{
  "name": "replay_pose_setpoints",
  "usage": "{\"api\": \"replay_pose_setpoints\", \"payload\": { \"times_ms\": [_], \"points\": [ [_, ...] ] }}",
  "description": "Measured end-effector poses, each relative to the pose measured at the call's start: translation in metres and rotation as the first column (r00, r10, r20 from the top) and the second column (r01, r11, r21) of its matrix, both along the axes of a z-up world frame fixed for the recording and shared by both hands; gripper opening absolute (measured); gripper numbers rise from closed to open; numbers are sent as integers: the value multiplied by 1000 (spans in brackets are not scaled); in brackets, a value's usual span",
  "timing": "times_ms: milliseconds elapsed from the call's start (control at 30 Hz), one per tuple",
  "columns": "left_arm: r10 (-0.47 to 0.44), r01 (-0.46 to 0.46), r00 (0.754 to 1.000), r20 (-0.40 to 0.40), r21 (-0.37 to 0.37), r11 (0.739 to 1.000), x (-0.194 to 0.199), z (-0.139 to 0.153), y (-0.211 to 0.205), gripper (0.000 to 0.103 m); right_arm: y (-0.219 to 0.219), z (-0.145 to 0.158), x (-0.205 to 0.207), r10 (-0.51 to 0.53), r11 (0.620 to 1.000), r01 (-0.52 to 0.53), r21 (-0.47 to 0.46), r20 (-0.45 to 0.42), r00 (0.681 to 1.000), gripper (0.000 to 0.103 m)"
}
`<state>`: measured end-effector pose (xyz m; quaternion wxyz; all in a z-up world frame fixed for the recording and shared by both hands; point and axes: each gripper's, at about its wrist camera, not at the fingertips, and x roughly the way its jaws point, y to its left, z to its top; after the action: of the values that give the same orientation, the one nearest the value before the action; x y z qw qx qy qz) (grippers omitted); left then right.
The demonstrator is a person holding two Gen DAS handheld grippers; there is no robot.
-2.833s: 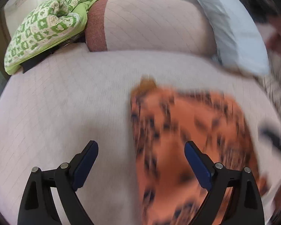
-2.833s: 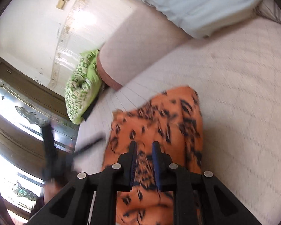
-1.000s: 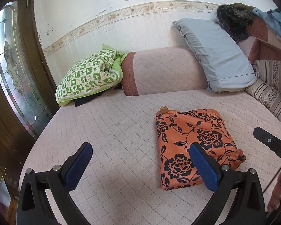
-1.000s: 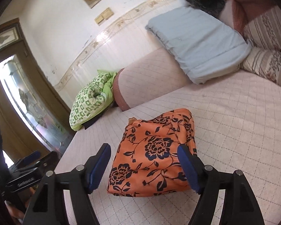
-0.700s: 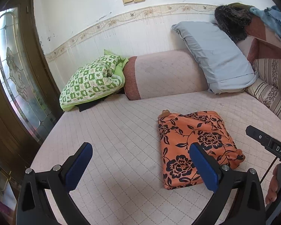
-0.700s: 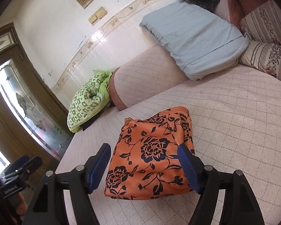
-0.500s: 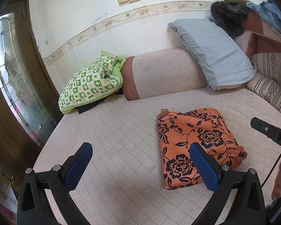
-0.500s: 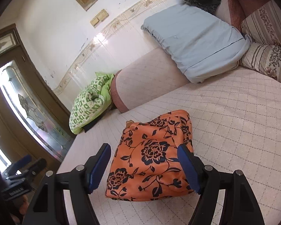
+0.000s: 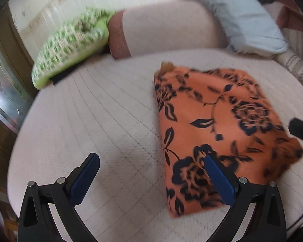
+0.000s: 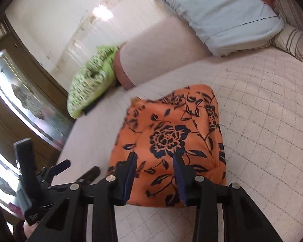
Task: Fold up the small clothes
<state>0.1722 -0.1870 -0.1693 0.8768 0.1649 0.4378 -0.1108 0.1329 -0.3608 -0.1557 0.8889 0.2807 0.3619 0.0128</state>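
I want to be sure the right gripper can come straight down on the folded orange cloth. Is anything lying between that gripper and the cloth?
Nothing visible does. The right gripper has its jaws partly open right at the near edge of the folded orange cloth, with only cloth and bare bed cover around it. The left gripper sits off to the side.
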Motion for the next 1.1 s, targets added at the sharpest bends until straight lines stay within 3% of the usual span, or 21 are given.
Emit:
{"api": "replay_pose_setpoints", "payload": {
  "times_ms": [100,200,300,433,533,633,833,933,1100],
  "points": [
    [31,-33,998,-57,-28,999,19,-20,1,103,4,-21,19,0,999,-3,-35,-82,997,39],
    [9,-18,998,-70,-137,990,25,-33,7,103,-5,-58,37,-40,998,28,-49,-256,966,29],
    [-4,-12,996,-90,-186,982,28,-37,10,103,-16,-57,38,-23,1000,25,7,-250,968,29],
    [-65,60,997,-42,-119,991,30,-26,0,103,-28,-44,38,-18,996,35,86,-199,980,29],
    [-64,65,998,11,-107,992,33,-19,2,103,-35,-17,41,-34,998,38,40,-88,996,32],
    [-38,40,999,11,-140,989,42,-18,7,103,-40,-10,58,-25,1000,25,8,-60,998,32],
    [-14,23,997,75,-124,992,53,-15,7,103,-40,-23,101,5,998,-13,-59,-131,991,32],
    [-12,21,998,67,-126,992,59,-20,5,103,-41,-52,118,24,998,-39,-58,-238,971,31],
    [-25,34,996,83,-112,993,59,-22,0,103,-44,-57,115,34,998,-43,-35,-227,973,32]
  ]
}}
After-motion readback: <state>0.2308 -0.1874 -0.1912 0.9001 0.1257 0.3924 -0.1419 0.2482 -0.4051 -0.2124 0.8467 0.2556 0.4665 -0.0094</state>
